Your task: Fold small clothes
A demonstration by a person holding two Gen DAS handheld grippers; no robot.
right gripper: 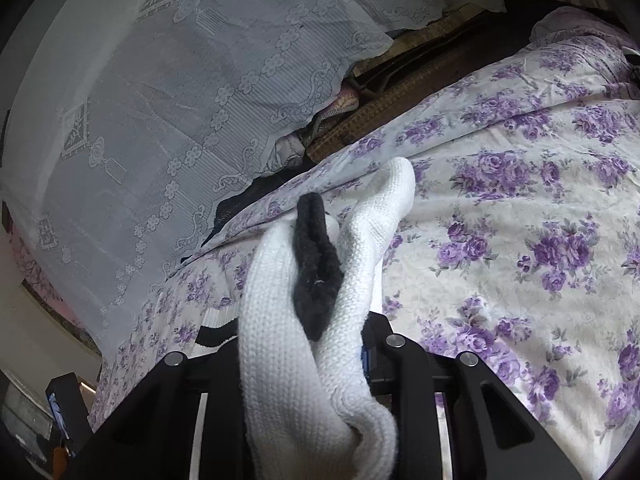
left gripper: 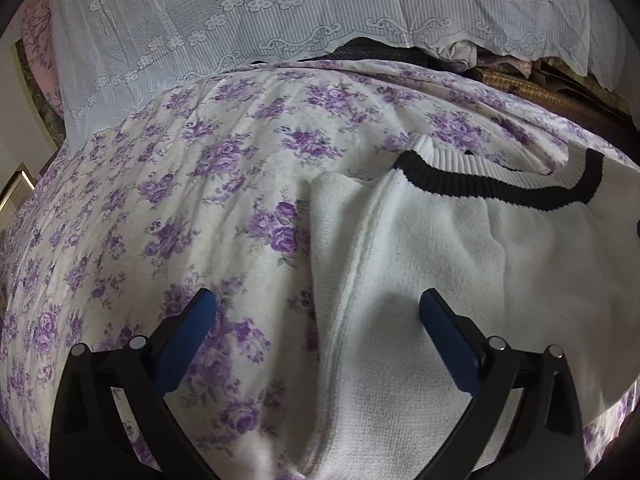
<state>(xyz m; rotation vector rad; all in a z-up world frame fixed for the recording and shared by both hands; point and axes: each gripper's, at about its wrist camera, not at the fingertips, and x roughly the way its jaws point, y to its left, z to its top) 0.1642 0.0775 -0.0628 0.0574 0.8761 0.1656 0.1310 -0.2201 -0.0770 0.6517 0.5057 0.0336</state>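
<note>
White knit sweater (left gripper: 460,264) lies on the flowered bedsheet (left gripper: 180,208). Left hand-held gripper (left gripper: 316,312) hovers open over its edge. Right hand-held gripper (right gripper: 320,344) pinches a bunched sweater fold (right gripper: 304,320), lifted.

White knit sweater (left gripper: 460,264) with a black ribbed band (left gripper: 500,188) around a white-edged neckline. In the left wrist view it lies mostly flat on the purple-flowered bedsheet (left gripper: 180,208), collar toward the lace curtain (left gripper: 240,20) end, left edge doubled into a long vertical fold with a raised seam. In the right wrist view a bunched part of the sweater (right gripper: 280,340) is lifted off the bedsheet, pinched into two upright white ridges with a strip of black trim (right gripper: 316,264) between them; more striped ribbing hangs below left.
</note>
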